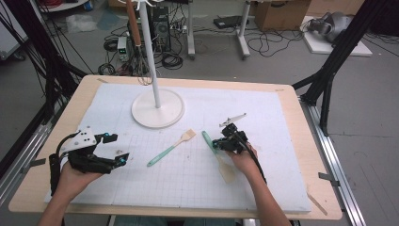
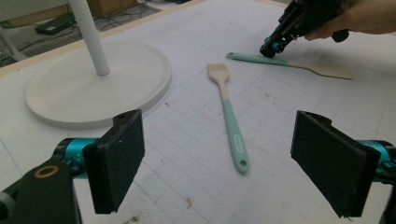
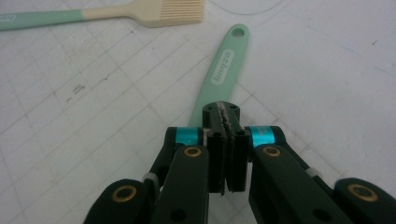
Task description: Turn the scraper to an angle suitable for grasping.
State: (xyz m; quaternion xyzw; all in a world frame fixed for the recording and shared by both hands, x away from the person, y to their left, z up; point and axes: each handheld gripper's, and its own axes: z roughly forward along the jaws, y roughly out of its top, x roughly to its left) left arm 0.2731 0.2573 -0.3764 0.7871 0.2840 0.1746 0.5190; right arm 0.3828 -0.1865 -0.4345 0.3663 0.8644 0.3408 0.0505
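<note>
A pastry brush (image 1: 171, 148) with a mint handle and cream bristles lies on the white gridded mat (image 1: 188, 179), near its middle. To its right lies a spatula (image 1: 208, 141) with a mint handle and a beige blade. My right gripper (image 1: 215, 143) is shut, its tips down at the spatula's handle (image 3: 219, 74); the pads (image 3: 219, 112) press together with nothing seen between them. At the mat's left my left gripper (image 1: 117, 149) stands wide open and empty. From there the brush (image 2: 229, 112) lies ahead between its jaws and the right gripper (image 2: 268, 50) touches the spatula (image 2: 299, 65).
A white stand with a round base (image 1: 157, 110) and a thin pole rises at the back of the mat; a whisk (image 1: 141, 66) hangs from it. The wooden table's edge (image 1: 324, 188) runs around the mat. Cables and boxes lie on the floor beyond.
</note>
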